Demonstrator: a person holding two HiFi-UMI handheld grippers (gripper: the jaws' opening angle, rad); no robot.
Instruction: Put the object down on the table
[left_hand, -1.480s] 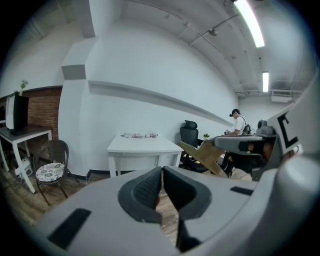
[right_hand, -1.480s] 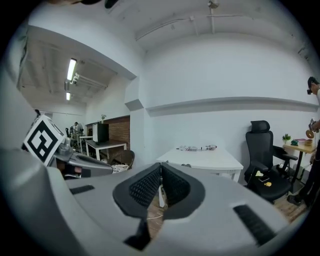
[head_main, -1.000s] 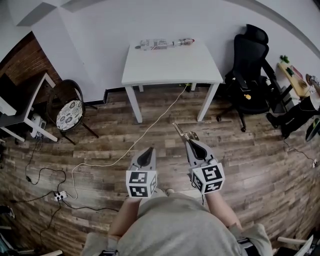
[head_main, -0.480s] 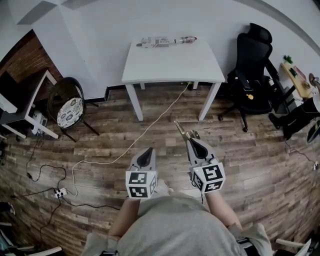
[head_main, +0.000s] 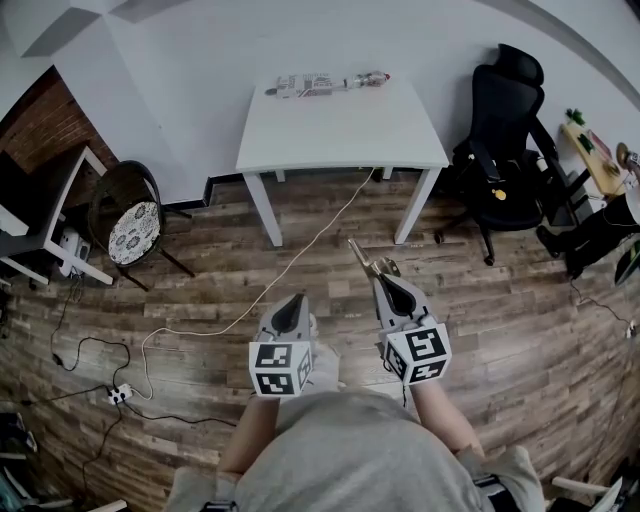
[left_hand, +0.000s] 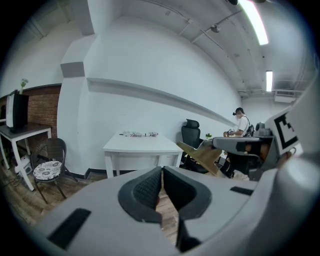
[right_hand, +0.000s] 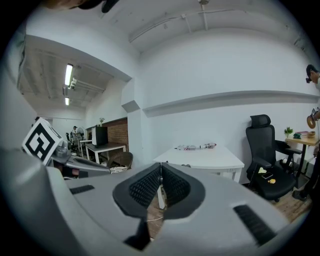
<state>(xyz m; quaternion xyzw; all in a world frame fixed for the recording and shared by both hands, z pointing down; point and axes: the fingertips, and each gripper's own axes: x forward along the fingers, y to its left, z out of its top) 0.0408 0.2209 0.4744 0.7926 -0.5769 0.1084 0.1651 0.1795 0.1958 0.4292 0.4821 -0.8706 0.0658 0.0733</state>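
Wooden floor (head_main: 500, 330) lies beneath both tools, and the white desk (head_main: 340, 130) stands well ahead of them. The right hand-held gripper (head_main: 383, 278) pinches a tan object (head_main: 362, 260) jutting forward from its jaws. The left hand-held gripper (head_main: 292, 300), just beside it, is pressed together on nothing

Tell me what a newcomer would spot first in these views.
Probably the white table against the far wall, bare but for small items along its back edge. Next, the tan object sticking out of the right hand-held gripper, above the wood floor and short of the table.
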